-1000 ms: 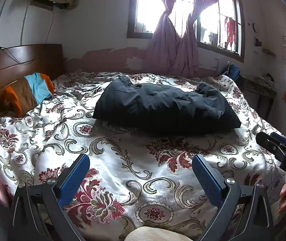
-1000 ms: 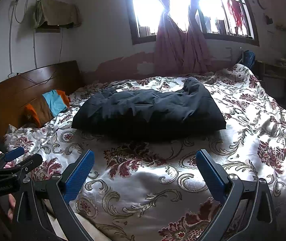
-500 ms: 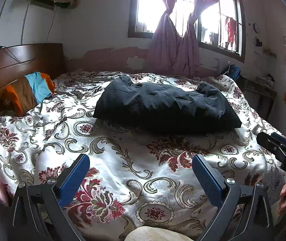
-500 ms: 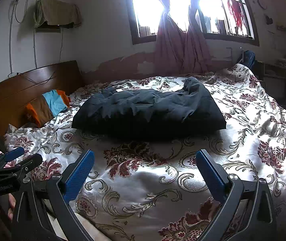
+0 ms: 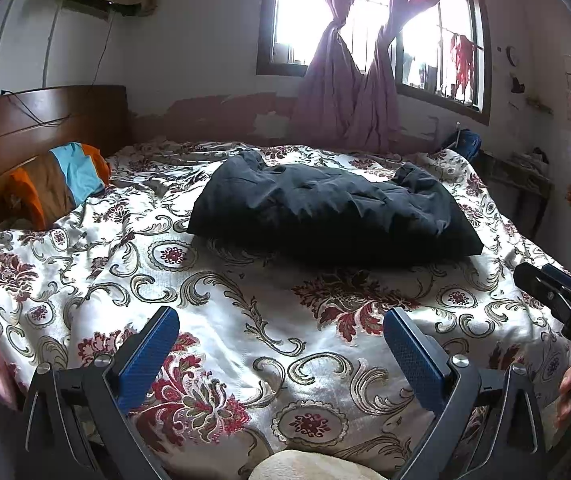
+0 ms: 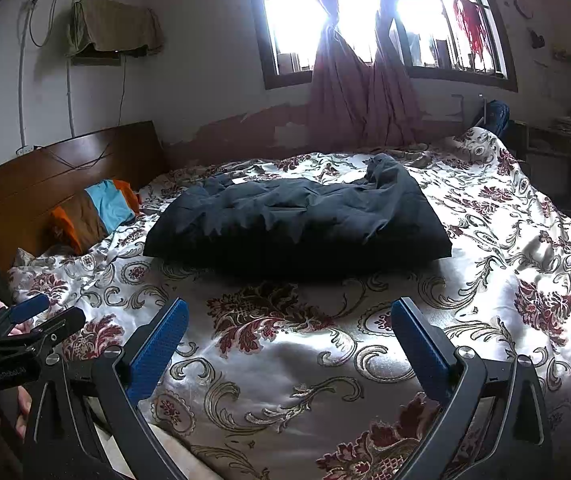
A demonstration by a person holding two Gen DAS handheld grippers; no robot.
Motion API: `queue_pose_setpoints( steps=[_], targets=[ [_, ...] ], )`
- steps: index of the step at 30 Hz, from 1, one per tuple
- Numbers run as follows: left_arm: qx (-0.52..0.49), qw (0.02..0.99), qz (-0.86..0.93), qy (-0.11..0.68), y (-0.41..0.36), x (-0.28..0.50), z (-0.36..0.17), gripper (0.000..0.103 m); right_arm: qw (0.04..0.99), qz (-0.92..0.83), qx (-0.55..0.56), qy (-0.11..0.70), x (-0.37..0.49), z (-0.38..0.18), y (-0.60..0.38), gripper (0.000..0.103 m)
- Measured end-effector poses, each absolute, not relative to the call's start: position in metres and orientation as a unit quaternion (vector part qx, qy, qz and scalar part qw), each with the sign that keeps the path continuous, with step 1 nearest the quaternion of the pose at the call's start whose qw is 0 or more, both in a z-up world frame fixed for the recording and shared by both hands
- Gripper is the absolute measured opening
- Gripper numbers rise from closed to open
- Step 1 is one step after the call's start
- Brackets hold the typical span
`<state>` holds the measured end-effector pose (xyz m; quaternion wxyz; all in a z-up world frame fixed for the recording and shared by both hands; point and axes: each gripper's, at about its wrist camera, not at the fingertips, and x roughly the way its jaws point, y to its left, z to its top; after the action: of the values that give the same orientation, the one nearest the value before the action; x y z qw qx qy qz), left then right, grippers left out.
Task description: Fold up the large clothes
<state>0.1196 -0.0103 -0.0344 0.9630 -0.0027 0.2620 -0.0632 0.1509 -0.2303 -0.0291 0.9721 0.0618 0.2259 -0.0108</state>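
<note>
A large dark navy padded garment (image 5: pixel 333 210) (image 6: pixel 297 224) lies in a thick, wrinkled rectangle on the middle of the bed, folded over on itself. My left gripper (image 5: pixel 281 336) hovers open over the near part of the flowered bedspread (image 5: pixel 225 320), well short of the garment, with nothing between its blue pads (image 5: pixel 147 356). My right gripper (image 6: pixel 289 328) is likewise open and empty, held over the bedspread (image 6: pixel 285 360) in front of the garment. Each gripper shows at the edge of the other's view: the right one (image 5: pixel 553 292) and the left one (image 6: pixel 29 320).
A wooden headboard (image 5: pixel 33 120) stands at the left, with an orange, brown and blue pillow (image 5: pixel 61 180) against it. A curtained window (image 6: pixel 365 20) is behind the bed. A dark side table (image 5: pixel 521 176) stands at the far right. A hand (image 5: pixel 565 392) holds the right tool.
</note>
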Motion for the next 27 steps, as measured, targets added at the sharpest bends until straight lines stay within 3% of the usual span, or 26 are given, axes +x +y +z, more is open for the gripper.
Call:
queue_pose_setpoints(
  steps=[27],
  targets=[
    [0.01,0.963,-0.034,0.269,-0.0144,0.1175,-0.0364,0.103,0.971,-0.011,0.064,0.232,0.1515,-0.0337,-0.2296,0.099]
  ],
)
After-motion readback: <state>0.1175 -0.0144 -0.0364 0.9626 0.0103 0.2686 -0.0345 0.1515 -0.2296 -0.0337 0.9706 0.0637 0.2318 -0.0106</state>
